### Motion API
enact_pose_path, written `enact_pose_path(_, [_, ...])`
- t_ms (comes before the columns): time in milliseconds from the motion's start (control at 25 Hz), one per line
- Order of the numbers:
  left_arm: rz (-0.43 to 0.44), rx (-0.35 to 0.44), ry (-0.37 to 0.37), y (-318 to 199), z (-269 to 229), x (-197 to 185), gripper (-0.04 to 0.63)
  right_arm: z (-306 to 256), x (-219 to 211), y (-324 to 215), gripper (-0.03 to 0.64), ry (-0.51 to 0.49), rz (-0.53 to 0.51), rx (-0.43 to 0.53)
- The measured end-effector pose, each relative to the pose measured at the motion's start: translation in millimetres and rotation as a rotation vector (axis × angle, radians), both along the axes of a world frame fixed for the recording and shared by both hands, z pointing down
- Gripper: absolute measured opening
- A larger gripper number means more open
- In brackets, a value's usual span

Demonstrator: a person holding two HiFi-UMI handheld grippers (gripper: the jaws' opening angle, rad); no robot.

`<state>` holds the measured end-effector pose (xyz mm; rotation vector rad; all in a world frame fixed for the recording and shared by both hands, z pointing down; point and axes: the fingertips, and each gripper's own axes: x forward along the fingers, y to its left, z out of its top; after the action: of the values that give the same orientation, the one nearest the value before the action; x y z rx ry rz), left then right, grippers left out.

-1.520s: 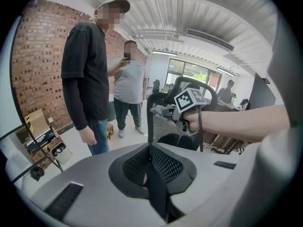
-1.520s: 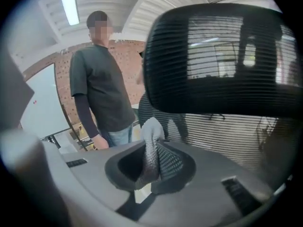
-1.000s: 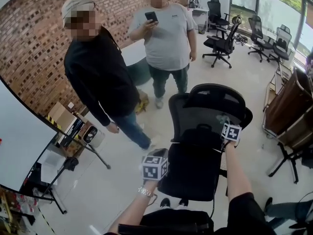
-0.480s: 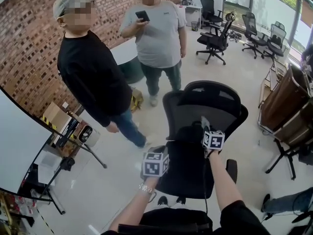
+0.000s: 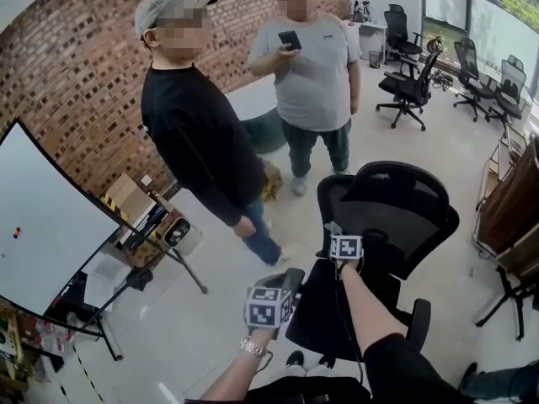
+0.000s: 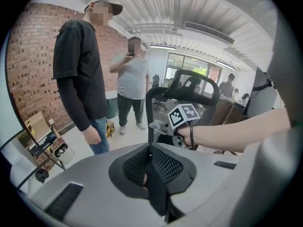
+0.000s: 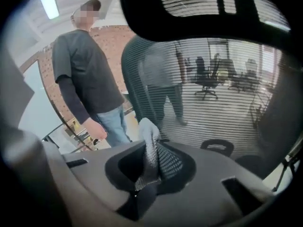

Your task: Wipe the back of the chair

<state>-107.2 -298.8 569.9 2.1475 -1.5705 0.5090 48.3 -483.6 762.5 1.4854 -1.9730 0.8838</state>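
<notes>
A black mesh office chair [image 5: 396,213] stands in front of me with its back turned my way. My right gripper [image 5: 334,231] is shut on a grey cloth [image 5: 331,226] and holds it against the left edge of the chair back. In the right gripper view the cloth [image 7: 149,136] sticks up between the jaws, with the mesh [image 7: 222,79] right behind it. My left gripper [image 5: 290,278] hangs lower, left of the seat, its jaws shut with nothing between them. The left gripper view shows the right gripper's marker cube [image 6: 182,116] at the chair's frame [image 6: 150,112].
Two people stand close beyond the chair: one in a black shirt [image 5: 198,141], one in a grey shirt [image 5: 316,66] holding a phone. A whiteboard [image 5: 42,225] on a stand is at the left. More office chairs [image 5: 408,82] stand far back, and a wooden rack [image 5: 514,209] at the right.
My right gripper has carried the cloth leftward across the chair back, from its right side to its left edge. The left gripper has stayed low.
</notes>
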Motion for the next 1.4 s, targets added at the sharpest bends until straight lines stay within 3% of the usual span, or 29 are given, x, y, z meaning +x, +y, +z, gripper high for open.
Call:
enact_pose_path(120, [-0.014,-0.007,0.000,2.9,7.8,-8.9,0.015,6.0,68.5,-3.5,0.044,0.070,0.110,0.030])
enact_pose_path(280, [0.016,-0.002,0.008,-2.2,9.3,-3.7,0.015,-7.9,161.6,-6.0,0.044,0.124,0.228,0.140])
enact_pose_path(480, [0.090,-0.005,0.024,-5.1,7.9,25.9,0.015,-15.1,291.3,43.2,0.044,0.281,0.350,0.092])
enact_pose_path(560, [0.115,-0.004,0.029,-7.1,7.4,36.6,0.015,-19.7,319.8,60.5,0.044,0.289,0.367,0.086])
enact_pose_path(640, [0.126,0.000,0.035,-11.0,6.9,41.6,0.015,-22.7,310.6,67.2,0.044,0.211,0.349,0.096])
enact_pose_path(720, [0.128,0.001,0.040,-14.6,7.0,44.0,0.015,-24.1,272.7,71.6,0.044,0.134,0.297,0.105])
enact_pose_path(920, [0.111,0.002,0.034,-14.2,7.3,45.3,0.015,-24.4,104.9,69.8,0.044,-0.009,0.019,0.157])
enact_pose_path(1080, [0.069,-0.005,0.014,-2.1,5.1,29.9,0.015,-5.8,4.8,42.7,0.044,-0.065,-0.080,0.126])
enact_pose_path(1240, [0.009,0.003,-0.008,8.1,3.0,1.2,0.015,48.6,-23.5,38.1,0.044,-0.015,-0.104,-0.078])
enact_pose_path(1320, [-0.033,-0.002,-0.023,12.7,5.9,-18.5,0.015,50.3,-9.0,14.1,0.044,0.018,-0.078,0.003])
enact_pose_path(1400, [-0.064,-0.013,-0.030,13.6,9.6,-34.1,0.015,55.9,34.0,6.7,0.044,0.082,0.001,0.007])
